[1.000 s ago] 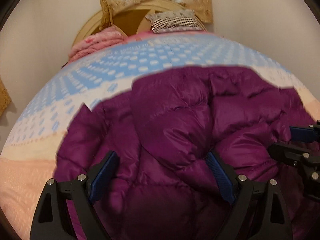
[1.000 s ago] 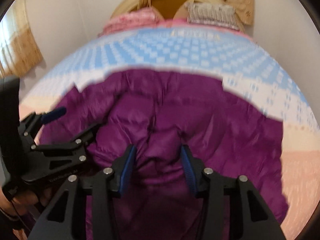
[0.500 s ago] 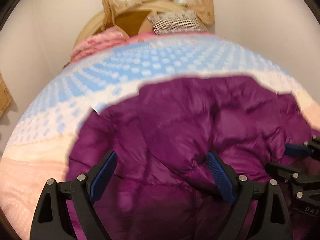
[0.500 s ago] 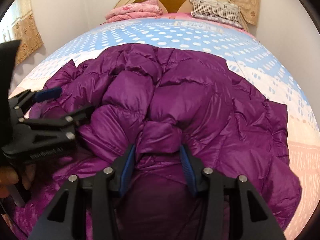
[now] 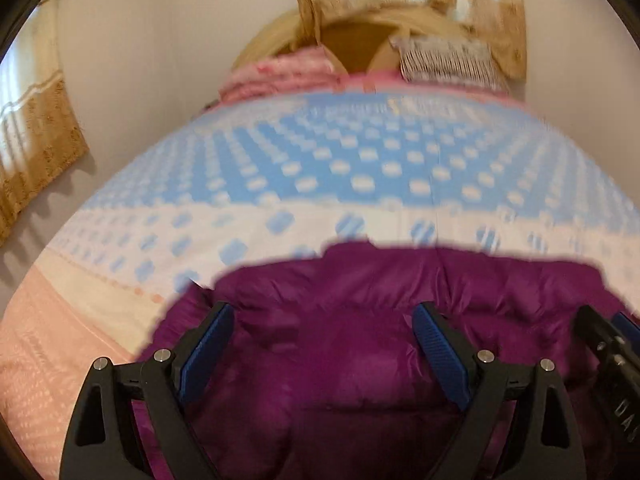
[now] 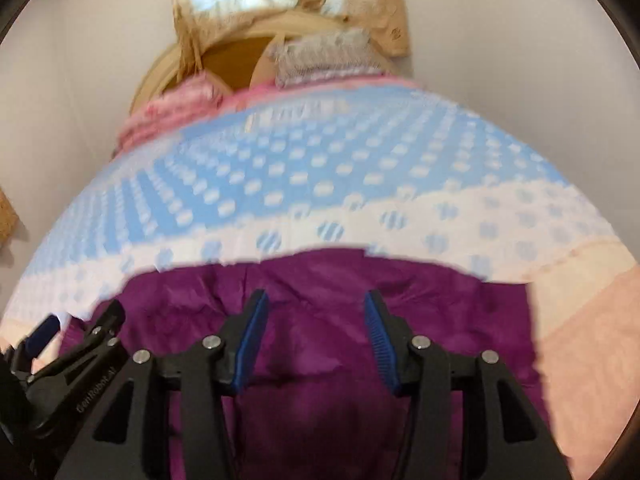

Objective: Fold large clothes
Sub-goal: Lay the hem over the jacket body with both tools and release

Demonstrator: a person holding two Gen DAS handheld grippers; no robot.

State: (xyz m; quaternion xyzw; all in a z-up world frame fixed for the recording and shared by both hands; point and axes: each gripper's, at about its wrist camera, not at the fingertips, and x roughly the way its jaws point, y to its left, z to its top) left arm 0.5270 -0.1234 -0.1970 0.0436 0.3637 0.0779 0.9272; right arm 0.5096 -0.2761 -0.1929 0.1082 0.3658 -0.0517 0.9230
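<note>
Both views are smeared by motion blur. The purple jacket runs off the bottom edge, its near part hidden behind gripper frames. The bed cover's dots are smudged; the pillow at the head end is unclear.

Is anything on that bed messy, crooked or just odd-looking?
Only the purple puffer jacket: it lies rumpled in a heap at the near end of the dotted bedspread, not yet a neat fold. Nothing looks spilled or torn, though both views are blurred.
</note>
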